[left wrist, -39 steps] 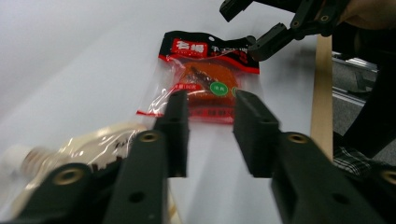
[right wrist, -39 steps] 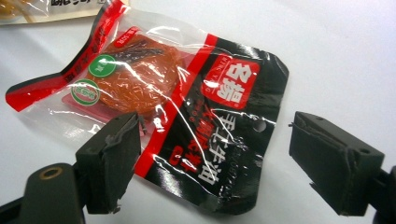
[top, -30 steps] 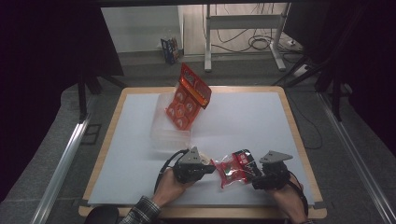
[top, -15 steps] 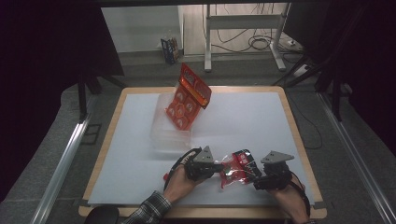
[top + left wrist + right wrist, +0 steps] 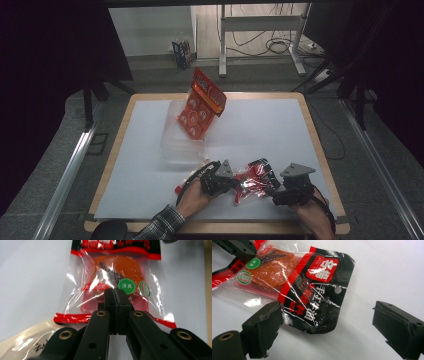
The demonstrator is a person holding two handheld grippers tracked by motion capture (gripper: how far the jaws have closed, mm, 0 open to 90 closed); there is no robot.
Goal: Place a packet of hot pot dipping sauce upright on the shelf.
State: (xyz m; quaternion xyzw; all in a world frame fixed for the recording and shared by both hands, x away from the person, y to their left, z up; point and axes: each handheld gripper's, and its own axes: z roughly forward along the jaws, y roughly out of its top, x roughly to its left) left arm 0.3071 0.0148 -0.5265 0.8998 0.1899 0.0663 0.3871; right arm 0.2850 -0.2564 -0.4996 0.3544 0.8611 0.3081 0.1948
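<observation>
Snack packet (image 5: 254, 181) lies at six o'clock on the white, wood-edged desk (image 5: 260, 125), left gripper (image 5: 231, 186) clamped on it, right gripper (image 5: 274, 192) just opening, apart; dark room around.

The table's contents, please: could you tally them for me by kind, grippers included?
Red-and-black snack packet: 1
Orange-red snack bag: 1
Clear plastic container: 1
Grippers: 2, the left gripper shut on the packet, the right gripper open beside it
Total: 5

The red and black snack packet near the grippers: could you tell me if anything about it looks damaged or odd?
The snack packet looks crumpled: its black end is creased and curls up off the table.
</observation>
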